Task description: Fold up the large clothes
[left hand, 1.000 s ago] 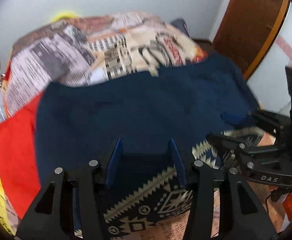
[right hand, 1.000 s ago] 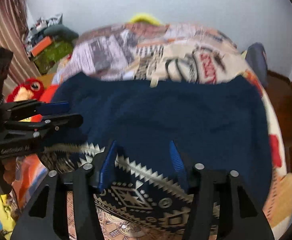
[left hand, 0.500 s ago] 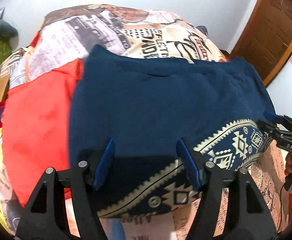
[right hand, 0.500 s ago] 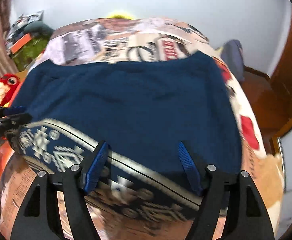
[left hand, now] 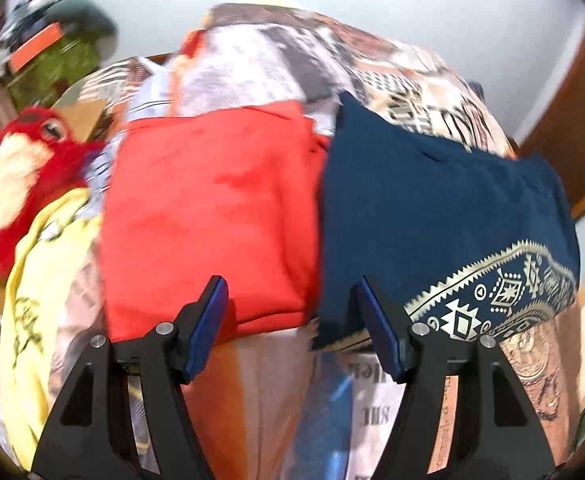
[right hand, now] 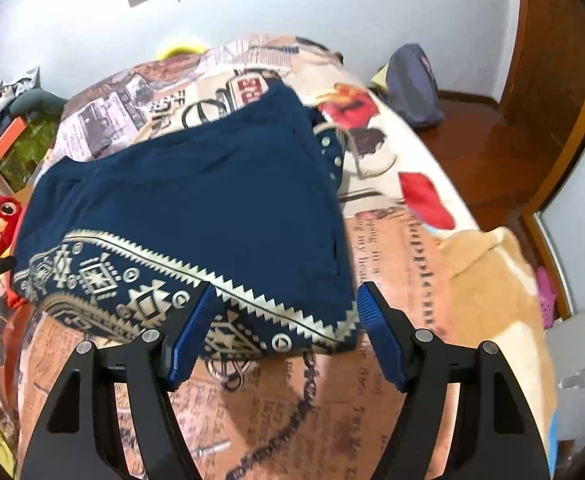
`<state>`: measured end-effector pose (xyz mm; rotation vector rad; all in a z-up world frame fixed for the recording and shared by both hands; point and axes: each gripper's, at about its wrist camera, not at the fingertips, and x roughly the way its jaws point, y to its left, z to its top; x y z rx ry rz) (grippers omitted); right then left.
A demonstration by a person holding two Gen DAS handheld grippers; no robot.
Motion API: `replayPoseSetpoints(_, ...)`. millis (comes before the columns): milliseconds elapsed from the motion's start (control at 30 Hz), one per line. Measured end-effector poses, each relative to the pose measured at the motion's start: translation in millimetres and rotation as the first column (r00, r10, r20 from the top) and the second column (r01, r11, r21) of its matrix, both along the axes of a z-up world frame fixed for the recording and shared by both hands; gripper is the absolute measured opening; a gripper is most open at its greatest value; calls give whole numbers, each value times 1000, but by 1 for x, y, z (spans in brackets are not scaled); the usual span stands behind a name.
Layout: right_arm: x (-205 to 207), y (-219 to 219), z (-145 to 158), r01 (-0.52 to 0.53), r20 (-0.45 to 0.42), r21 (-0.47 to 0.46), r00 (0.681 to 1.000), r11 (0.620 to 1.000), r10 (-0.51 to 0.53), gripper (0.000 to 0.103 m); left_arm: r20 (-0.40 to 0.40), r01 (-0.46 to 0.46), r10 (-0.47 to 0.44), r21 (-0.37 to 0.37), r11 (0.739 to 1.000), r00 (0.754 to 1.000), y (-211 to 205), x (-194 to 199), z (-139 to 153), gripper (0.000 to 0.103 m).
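White walls back a bed (right hand: 396,248) covered with a newspaper-print spread, with a brown wooden door off to the right. Lying flat on the bed is the navy garment (right hand: 212,208), folded into a rough rectangle, its cream geometric border running along the near edge. In the left wrist view a folded red garment (left hand: 212,216) lies just beside the navy one on its left, their edges touching. Further left are a yellow garment (left hand: 40,280) and a red plush toy (left hand: 8,184).

Over the near edge of the bed, the left gripper (left hand: 298,326) stands with its jaws apart, nothing between its blue pads, above the seam where the red and navy pieces meet. Its picture is blurred. The right gripper (right hand: 284,334) also stands with its jaws apart over the navy garment's near right corner; the patterned hem shows between the pads, but they do not press on it
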<state>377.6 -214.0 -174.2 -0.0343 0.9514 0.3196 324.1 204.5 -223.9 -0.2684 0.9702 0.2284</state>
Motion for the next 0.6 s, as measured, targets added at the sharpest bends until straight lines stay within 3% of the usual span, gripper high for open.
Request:
replayPoseSetpoints(100,-13,-6,16,0,24,17,1000,1000,-1,69,34,-20,22,-53,998,999,8,-16,14,66)
replayPoseSetpoints(267,-28,-5,42,-10,69,48,998,999,7,69,99,-46,72,-241,969,992,10,-42,31,66)
replayPoseSetpoints(333,-35,-1,50,-22,93,58,996,998,16,69,132,-42,93,-347,937,987,5,-47,30,66)
replayPoseSetpoints(467,-43,11,55,-49,113,54,993,997,42,69,119,-13,82,-493,870,989,-8,-42,11,66)
replayPoseSetpoints(600,-45,24,52,-83,113,47,991,995,78,69,50,-4,38,-562,827,998,-24,-28,-24,66)
